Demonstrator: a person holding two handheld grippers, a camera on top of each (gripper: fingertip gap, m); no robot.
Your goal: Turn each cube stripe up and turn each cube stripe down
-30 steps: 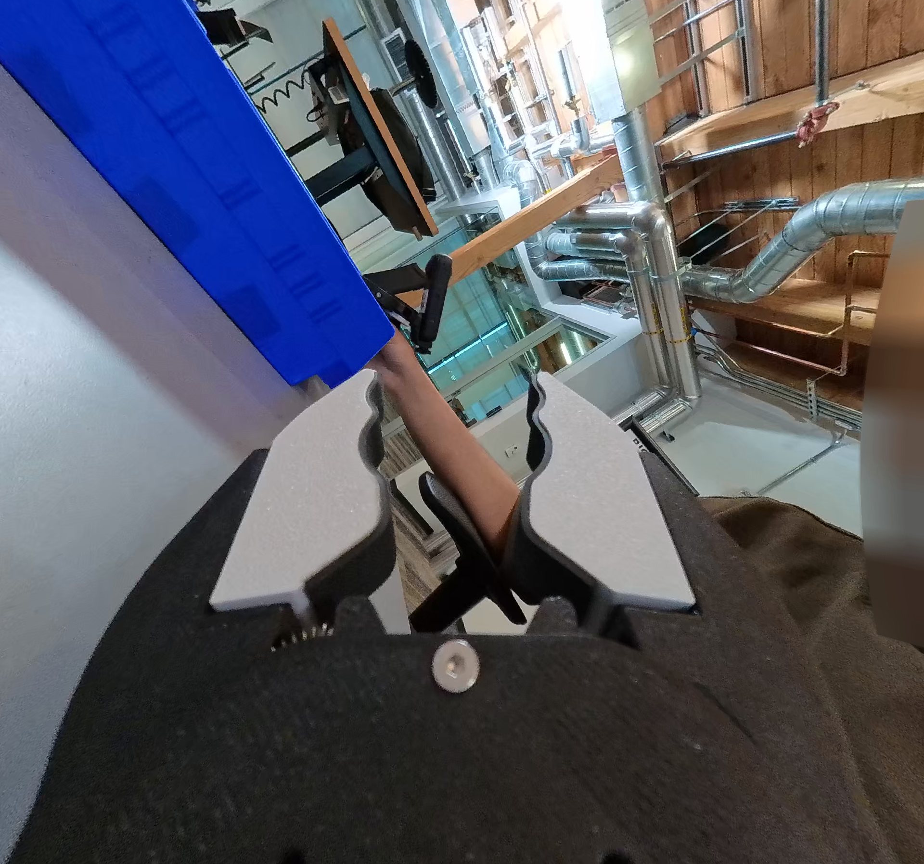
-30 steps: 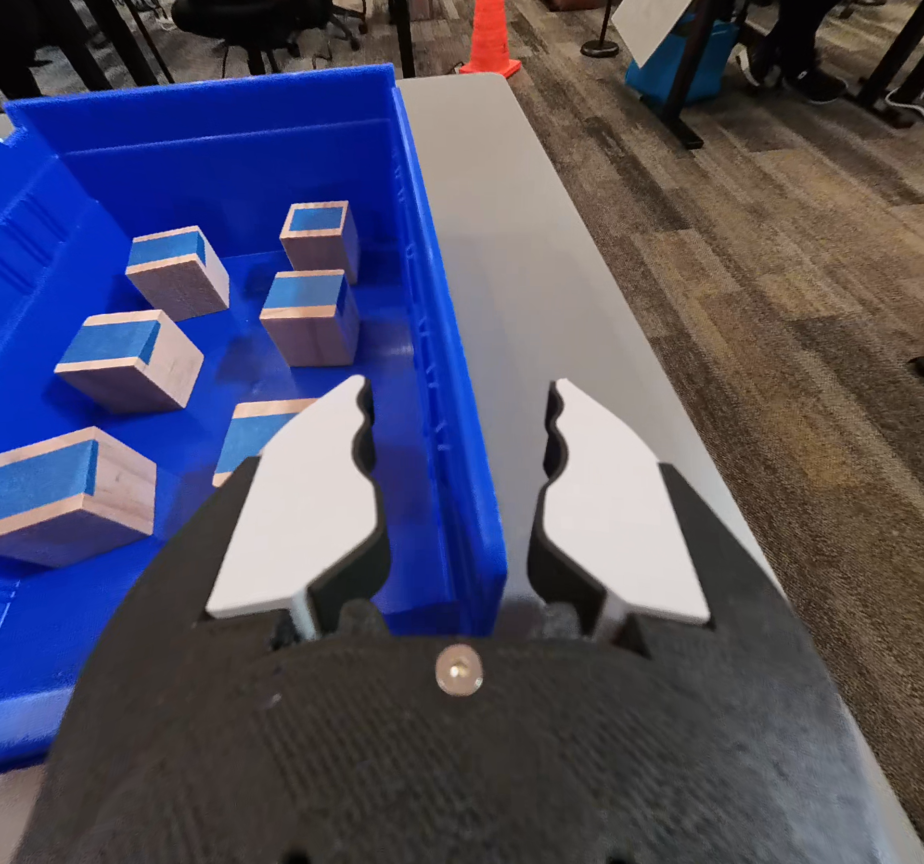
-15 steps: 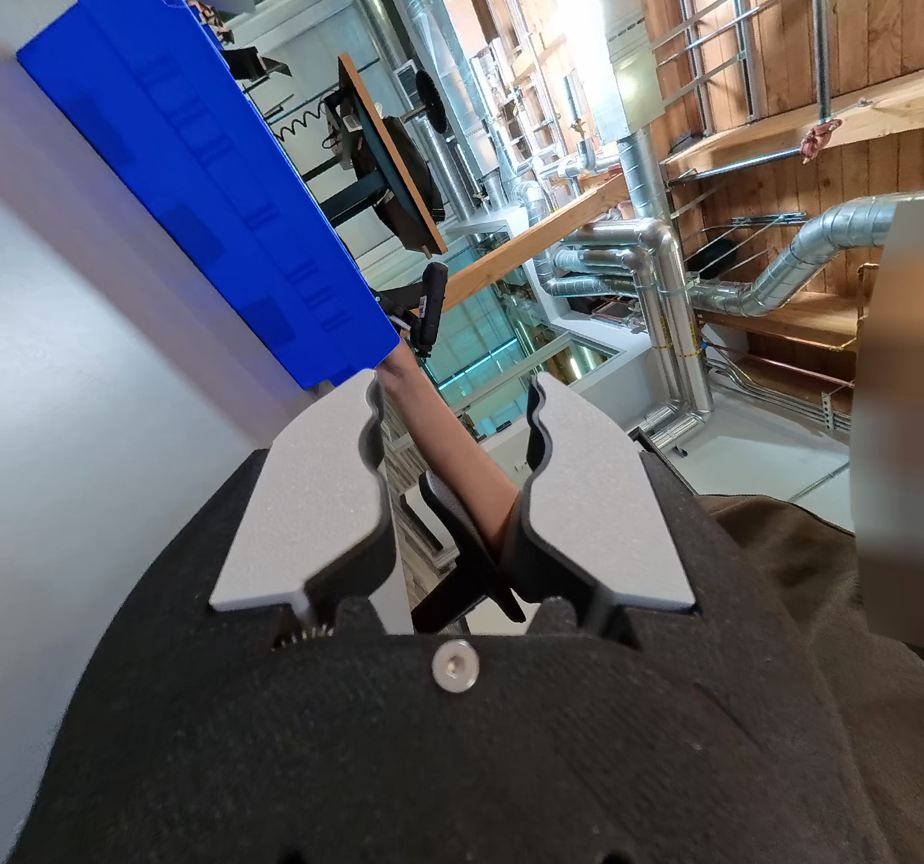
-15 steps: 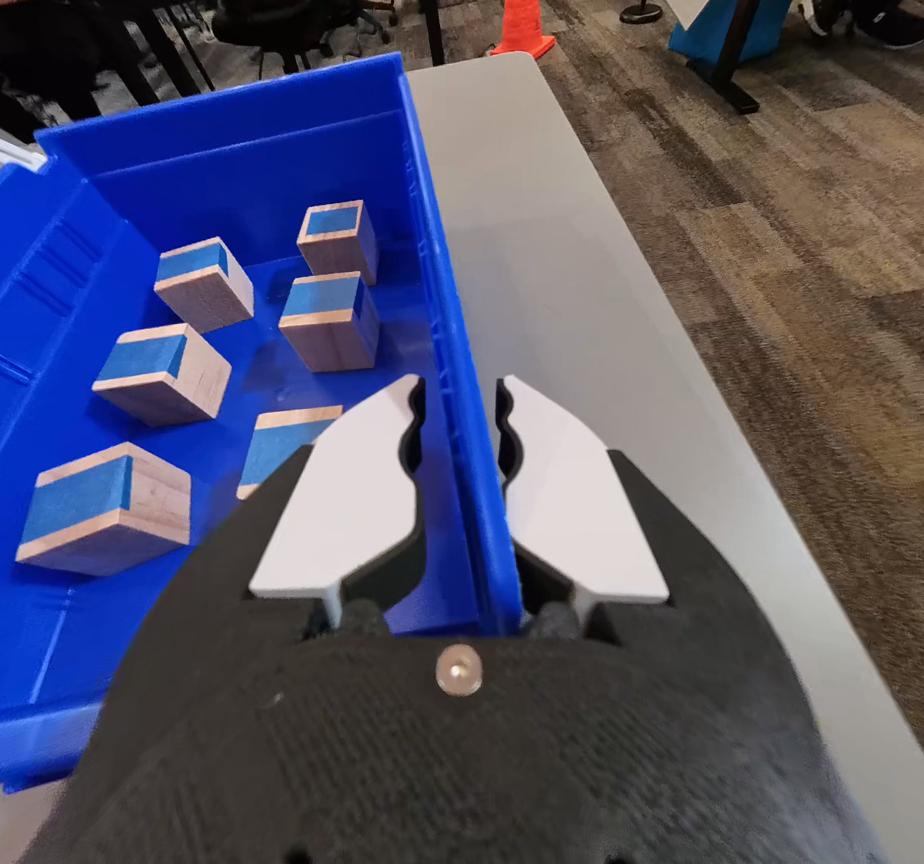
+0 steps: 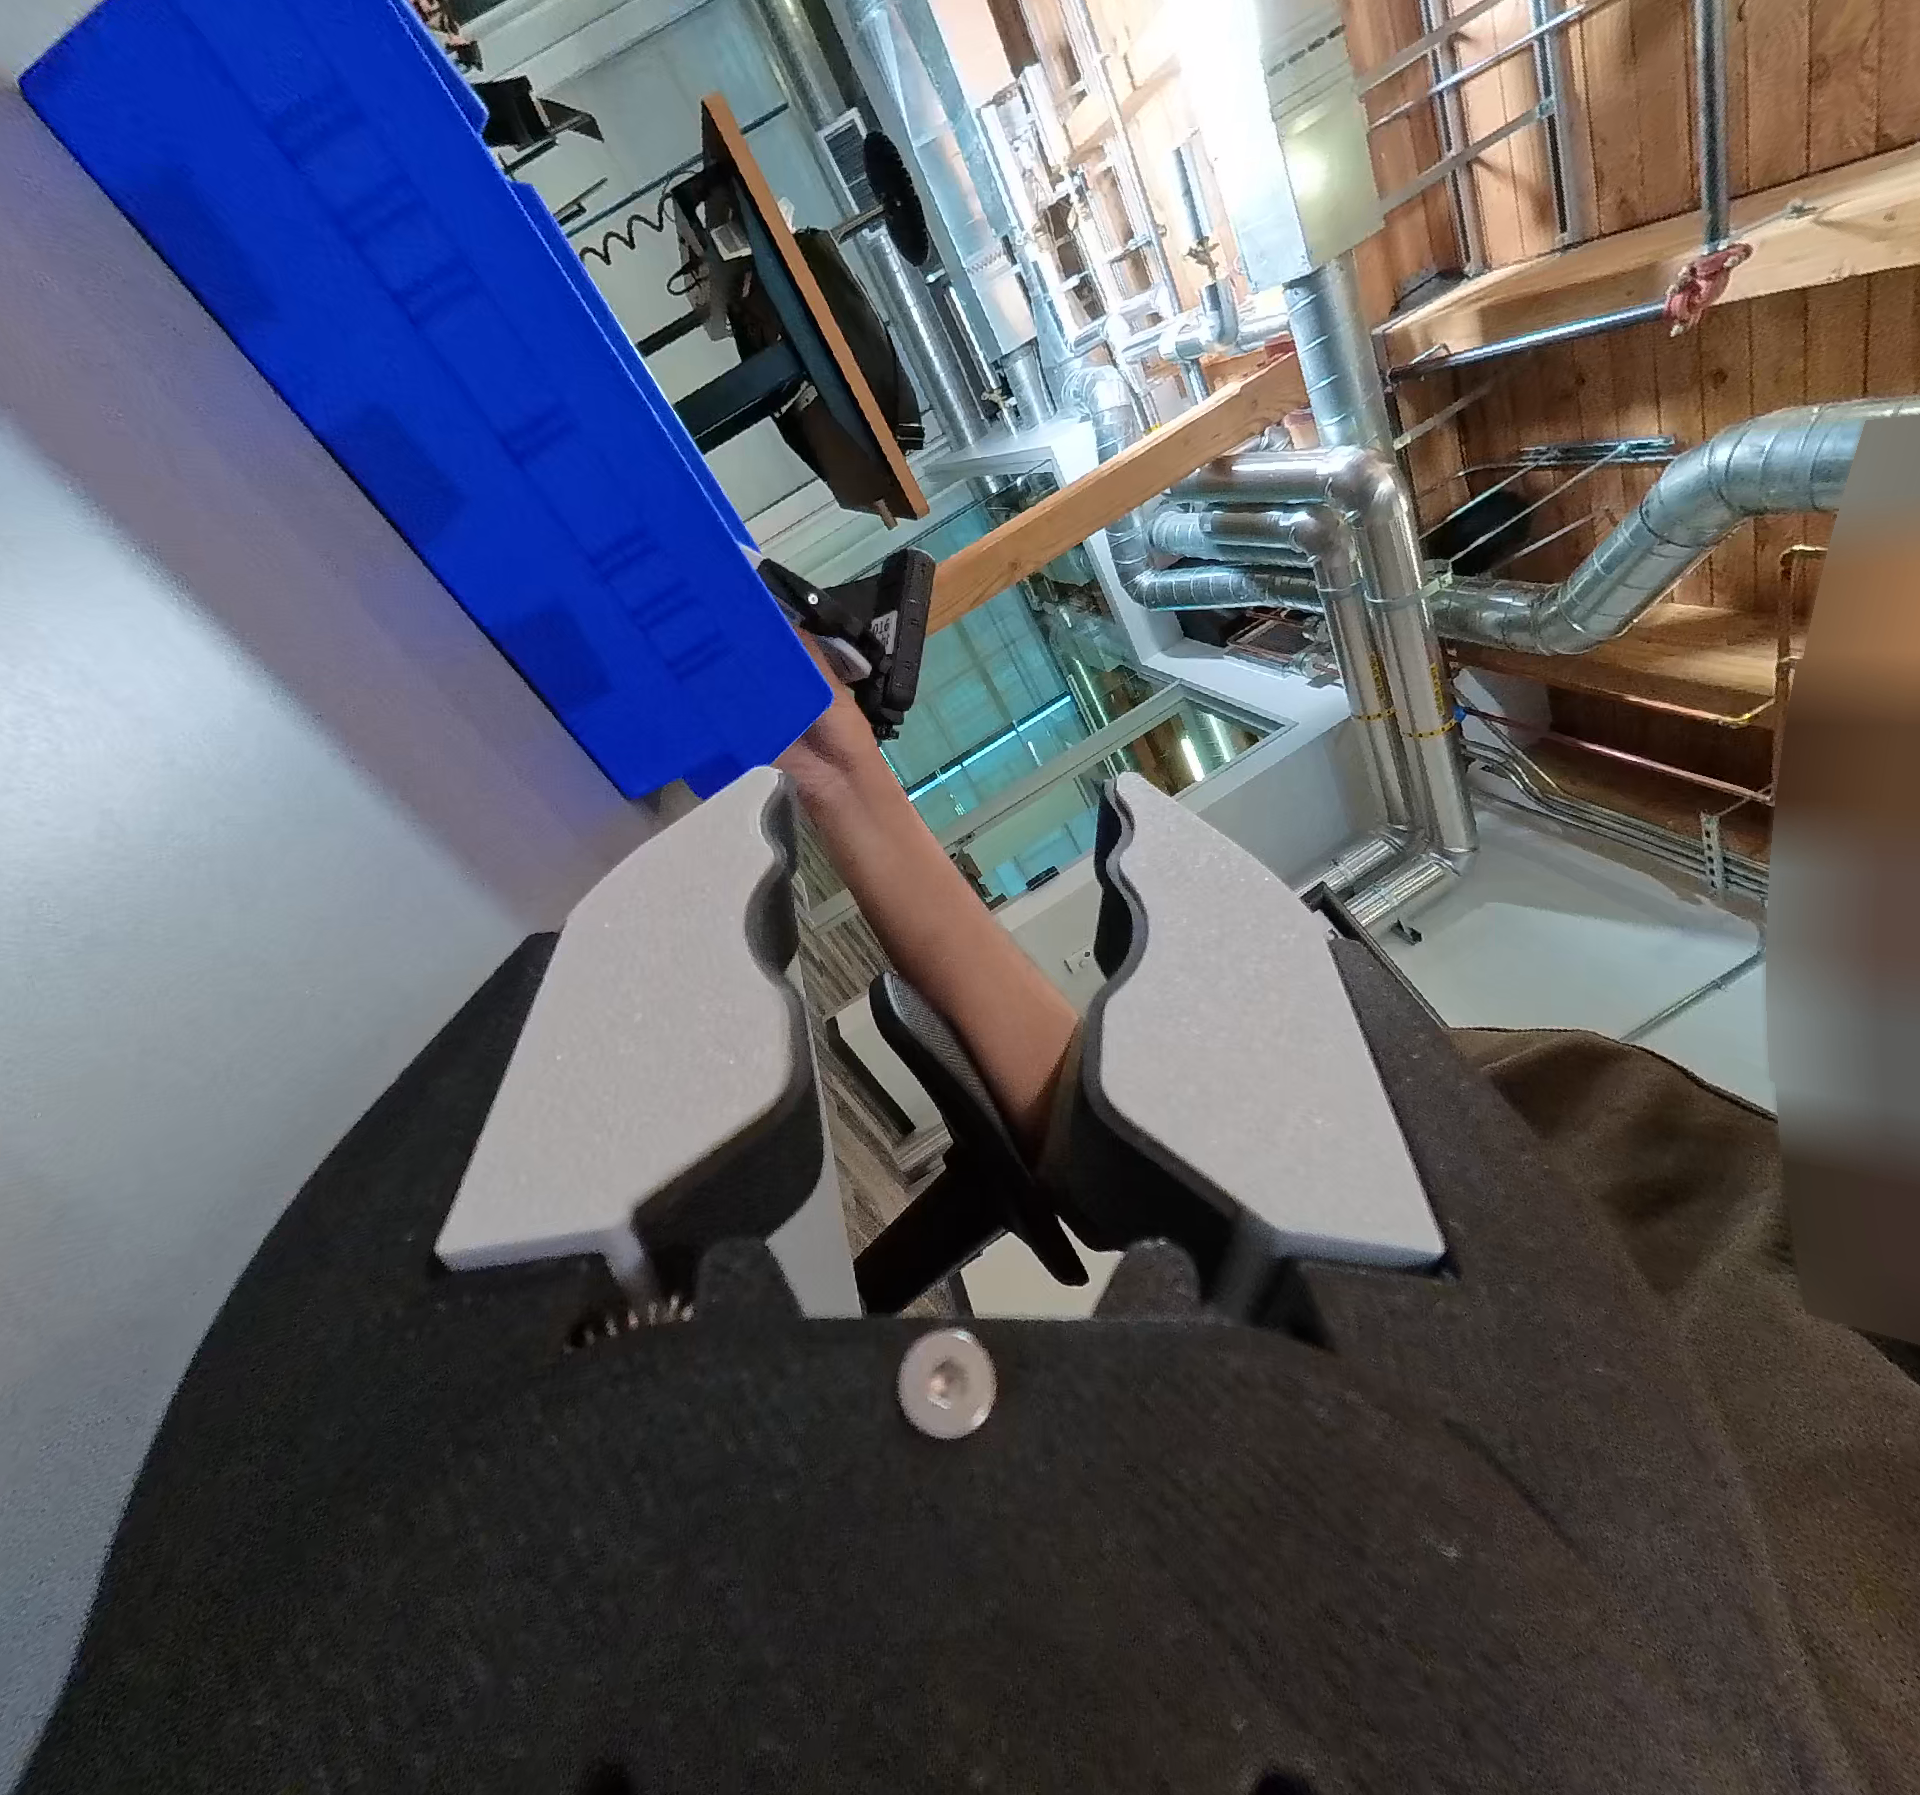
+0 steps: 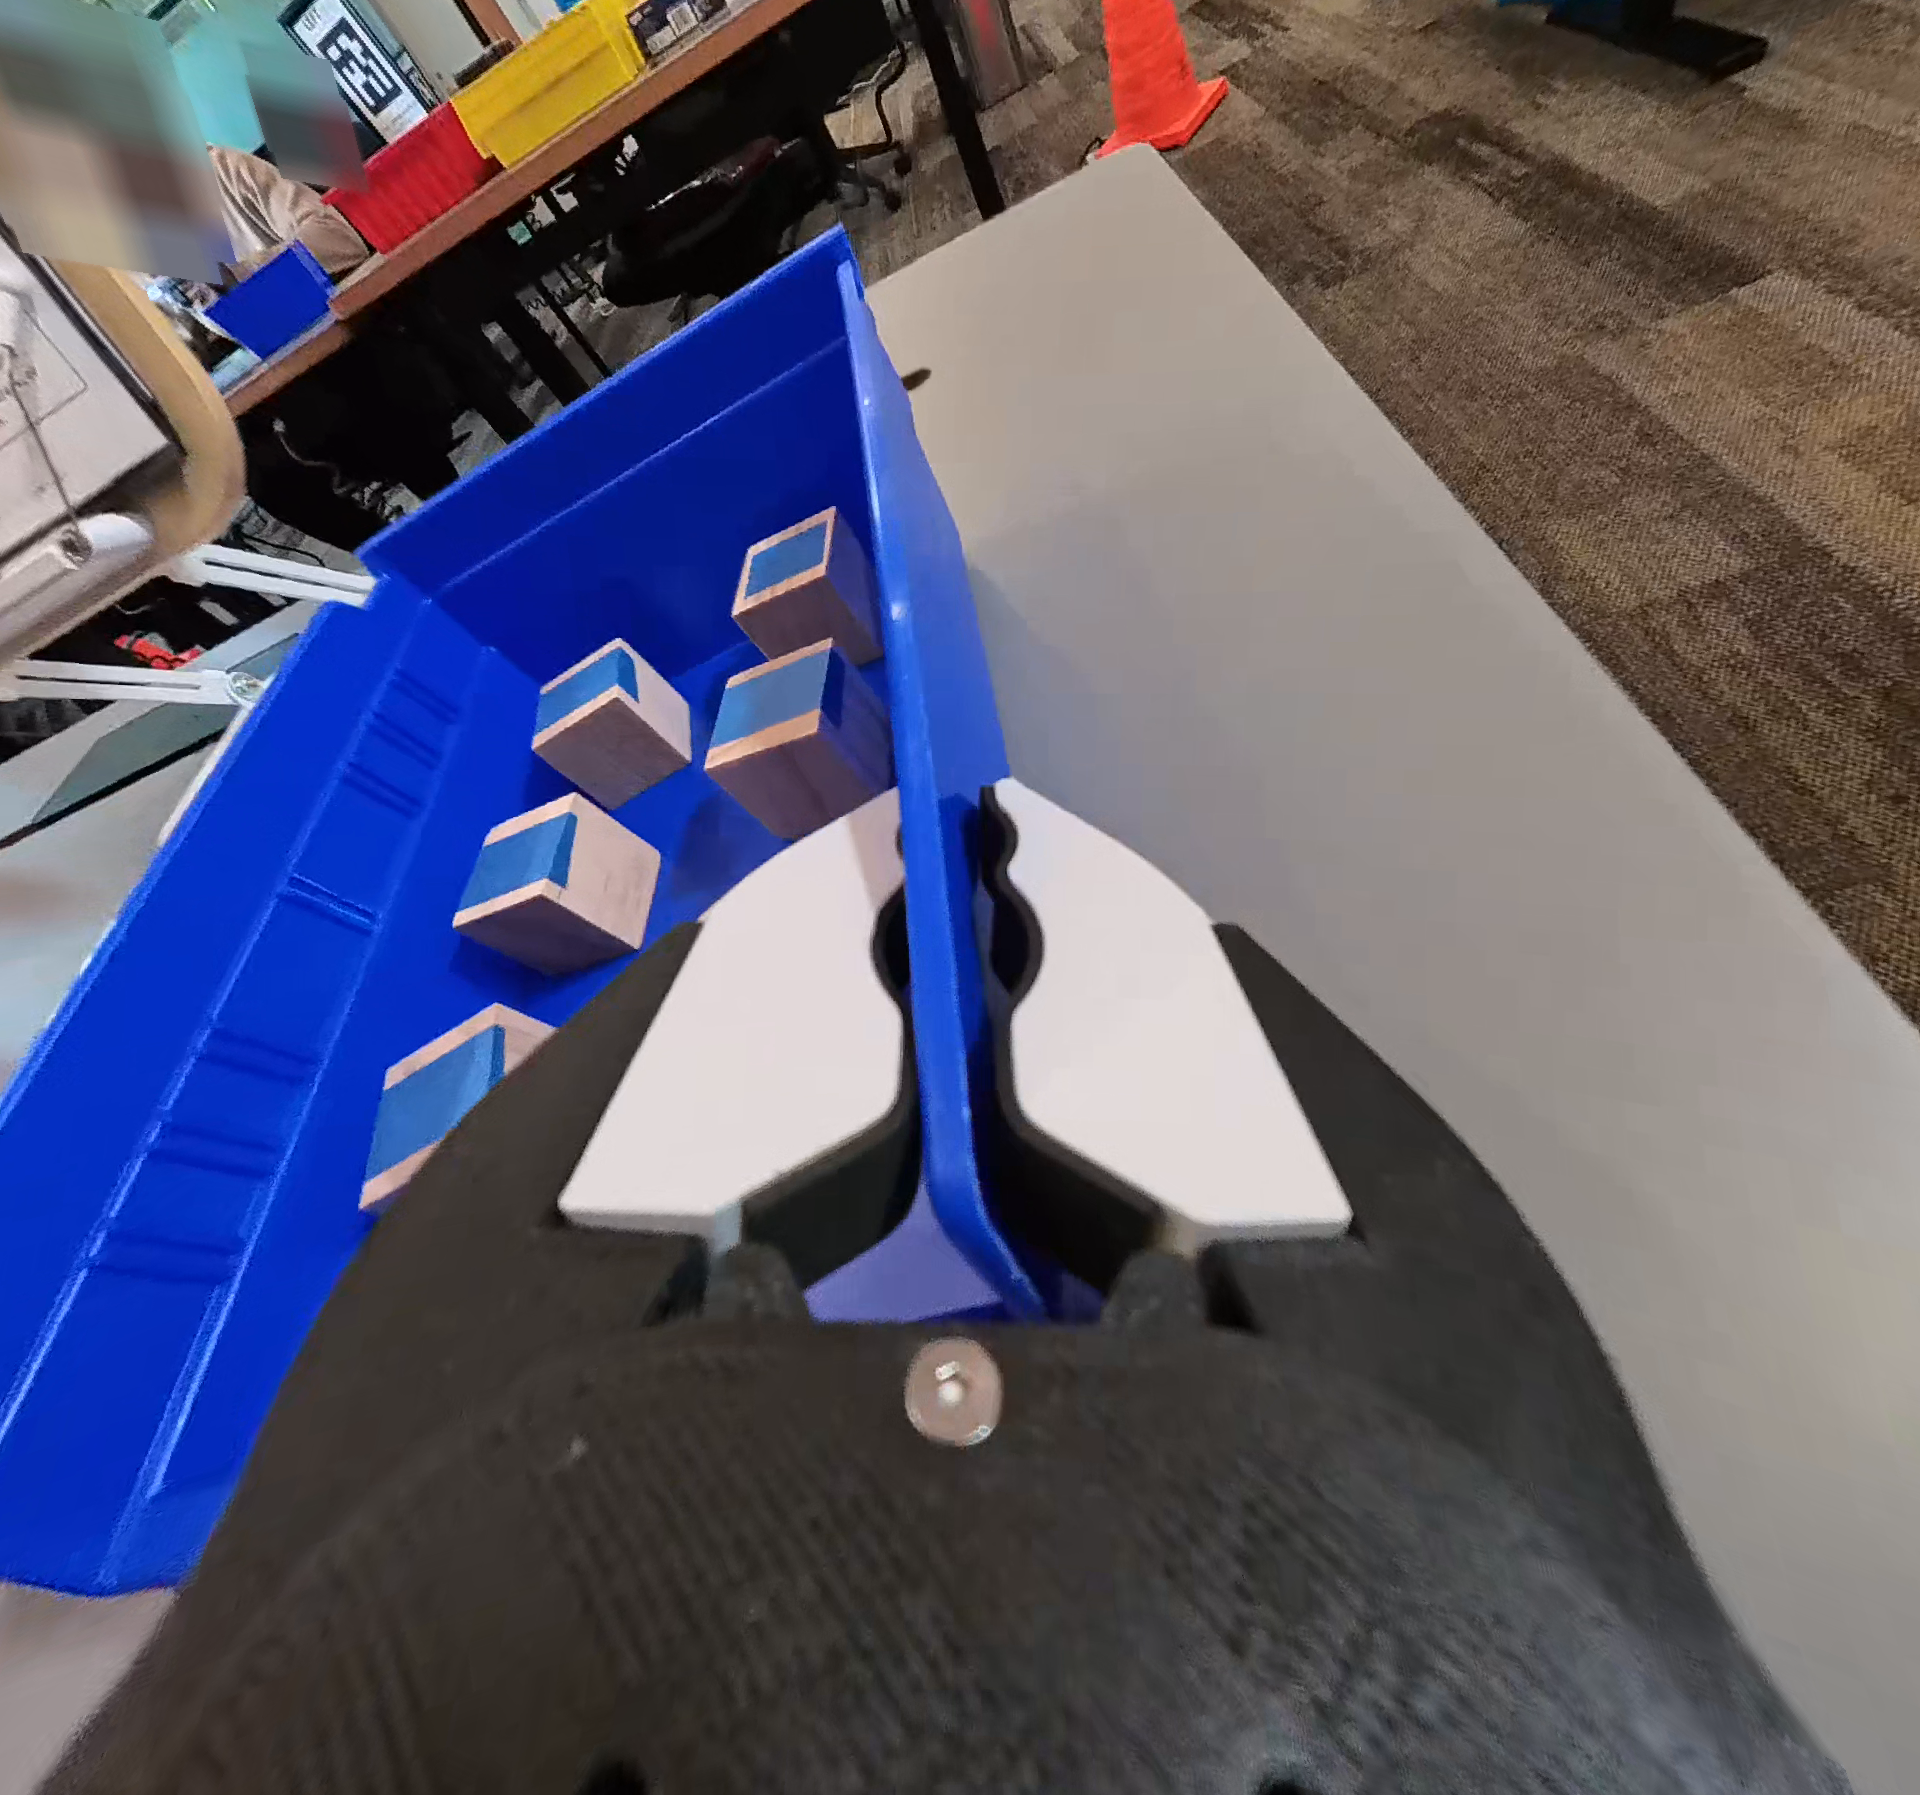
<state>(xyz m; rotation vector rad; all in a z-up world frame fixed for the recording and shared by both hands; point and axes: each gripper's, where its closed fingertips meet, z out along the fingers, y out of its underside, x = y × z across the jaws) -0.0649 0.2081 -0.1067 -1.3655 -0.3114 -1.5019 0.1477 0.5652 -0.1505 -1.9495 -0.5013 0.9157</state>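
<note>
Right gripper (image 6: 940, 914) clamps blue bin (image 6: 312, 966) side wall, likely to tip the striped cubes (image 6: 613, 722) inside; left gripper (image 5: 940, 872) wide, empty.

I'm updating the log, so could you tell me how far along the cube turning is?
Done: the five visible cubes show blue stripes on top. In hand: the right gripper is shut on the blue bin wall; the left gripper is open and empty. Left: turning the cubes stripe down.
</note>
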